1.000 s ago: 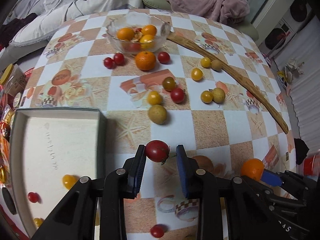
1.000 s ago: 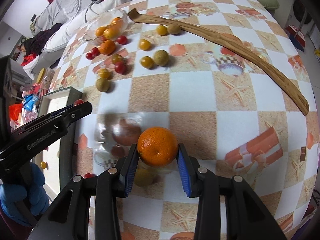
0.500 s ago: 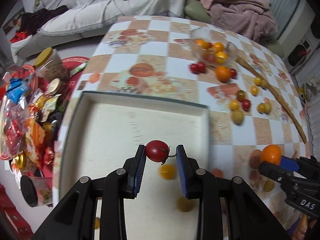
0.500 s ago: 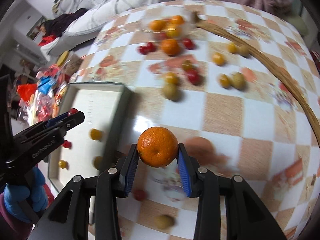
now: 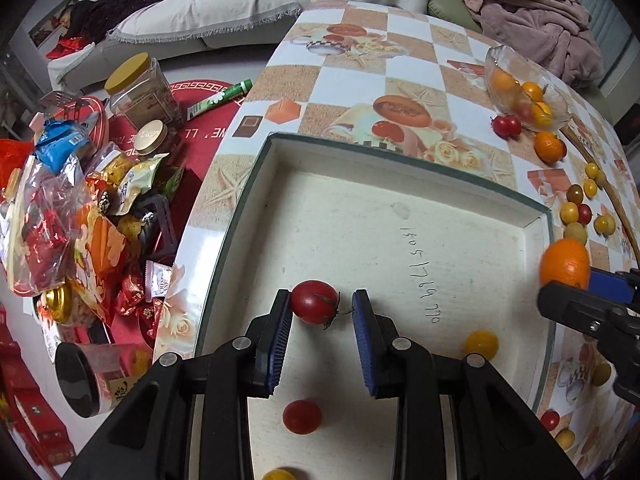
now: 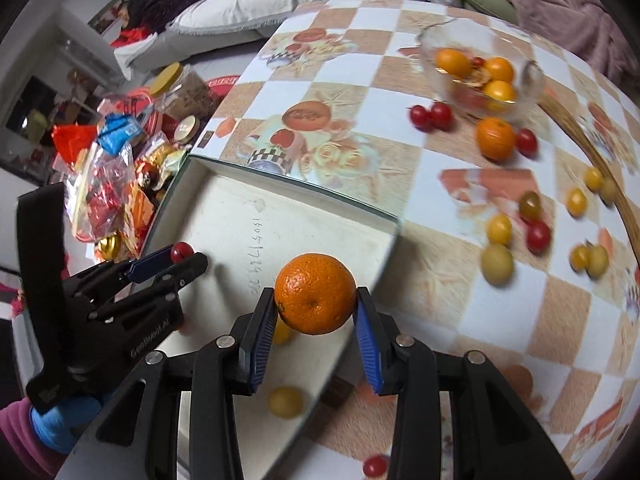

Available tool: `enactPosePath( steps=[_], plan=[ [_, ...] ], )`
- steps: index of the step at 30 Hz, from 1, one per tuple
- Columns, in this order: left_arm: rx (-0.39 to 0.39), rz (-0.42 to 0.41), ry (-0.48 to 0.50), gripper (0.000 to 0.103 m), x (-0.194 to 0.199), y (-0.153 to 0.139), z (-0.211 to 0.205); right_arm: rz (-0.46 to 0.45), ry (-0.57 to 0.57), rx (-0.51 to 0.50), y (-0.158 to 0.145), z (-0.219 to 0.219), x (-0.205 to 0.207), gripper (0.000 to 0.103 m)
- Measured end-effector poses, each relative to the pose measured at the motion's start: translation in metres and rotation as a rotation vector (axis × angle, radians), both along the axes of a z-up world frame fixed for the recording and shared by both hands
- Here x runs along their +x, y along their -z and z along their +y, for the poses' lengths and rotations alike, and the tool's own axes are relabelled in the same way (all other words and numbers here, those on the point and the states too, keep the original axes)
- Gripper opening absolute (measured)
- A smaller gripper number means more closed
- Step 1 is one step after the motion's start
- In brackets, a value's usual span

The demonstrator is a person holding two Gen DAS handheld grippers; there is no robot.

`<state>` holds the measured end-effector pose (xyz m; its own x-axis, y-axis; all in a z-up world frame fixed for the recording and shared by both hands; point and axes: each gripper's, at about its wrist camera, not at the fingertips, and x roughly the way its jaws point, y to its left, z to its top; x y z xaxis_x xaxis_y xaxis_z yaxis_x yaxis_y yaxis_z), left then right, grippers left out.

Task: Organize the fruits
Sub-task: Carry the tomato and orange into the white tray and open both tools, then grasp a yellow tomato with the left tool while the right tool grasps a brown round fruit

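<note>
My left gripper (image 5: pixel 320 314) is shut on a red cherry tomato (image 5: pixel 314 307) and holds it above the white tray (image 5: pixel 360 152). A red tomato (image 5: pixel 302 417) and a yellow one (image 5: pixel 481 344) lie in the tray. My right gripper (image 6: pixel 316 312) is shut on an orange mandarin (image 6: pixel 316 293) over the tray's right edge (image 6: pixel 394 224). It also shows in the left wrist view (image 5: pixel 565 261). The left gripper (image 6: pixel 176 258) shows at the left of the right wrist view.
A glass bowl (image 5: pixel 494 56) with mandarins stands at the far side of the checked table (image 5: pixel 360 80). Loose tomatoes (image 6: pixel 538 236), yellow fruits (image 6: pixel 498 228) and a mandarin (image 6: pixel 495 138) lie right of the tray. A wooden stick (image 6: pixel 600 168) runs along the right. Snack bags and jars (image 5: pixel 80 200) crowd the left.
Both grippers have swung left, from above the table to above the tray. Each has kept its fruit. The right gripper has come over the tray's right edge.
</note>
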<state>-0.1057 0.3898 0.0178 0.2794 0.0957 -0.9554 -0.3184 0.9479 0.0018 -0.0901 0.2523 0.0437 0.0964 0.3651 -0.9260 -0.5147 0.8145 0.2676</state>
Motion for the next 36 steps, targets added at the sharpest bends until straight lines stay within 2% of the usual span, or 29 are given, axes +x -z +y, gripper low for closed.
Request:
enactPosePath(
  steps=[10,11,12,13,14,16,17,18,19,22,27,36],
  plan=[
    [0.011,0.019,0.019,0.035,-0.002,0.006,0.001,0.008,-0.059,-0.083,0.028,0.028,0.004,0.042],
    [0.013,0.021,0.023,0.043,-0.003,0.006,0.001,0.018,-0.064,-0.091,0.032,0.029,0.004,0.042],
    [0.017,0.022,0.024,0.070,-0.003,0.006,0.001,0.027,-0.070,-0.091,0.034,0.029,0.004,0.042],
    [0.034,0.011,0.020,0.079,-0.005,0.004,0.001,0.028,-0.073,-0.092,0.035,0.029,0.004,0.042],
    [0.046,-0.007,0.019,0.081,-0.007,0.002,0.001,0.024,-0.076,-0.092,0.034,0.029,0.004,0.043],
    [0.041,-0.022,0.031,0.081,-0.009,-0.002,0.001,0.010,-0.073,-0.078,0.028,0.028,0.006,0.051],
    [0.042,-0.015,0.034,0.081,-0.009,-0.001,0.000,0.005,-0.066,-0.047,0.021,0.025,0.007,0.061],
    [0.045,-0.006,0.036,0.081,-0.009,-0.001,0.000,-0.004,-0.057,-0.030,0.015,0.023,0.008,0.075],
    [0.047,-0.001,0.035,0.081,-0.009,-0.001,0.001,-0.016,-0.048,-0.021,0.010,0.021,0.008,0.080],
    [0.034,0.000,0.026,0.081,-0.008,-0.004,-0.002,-0.052,-0.010,0.007,-0.006,0.007,0.008,0.080],
    [0.033,-0.004,0.058,0.081,-0.003,-0.014,-0.020,-0.042,0.084,0.006,-0.011,-0.027,0.012,0.080],
    [-0.006,-0.042,0.173,0.081,0.012,-0.037,-0.079,-0.010,0.247,-0.075,0.003,-0.120,0.005,0.080]
  ],
)
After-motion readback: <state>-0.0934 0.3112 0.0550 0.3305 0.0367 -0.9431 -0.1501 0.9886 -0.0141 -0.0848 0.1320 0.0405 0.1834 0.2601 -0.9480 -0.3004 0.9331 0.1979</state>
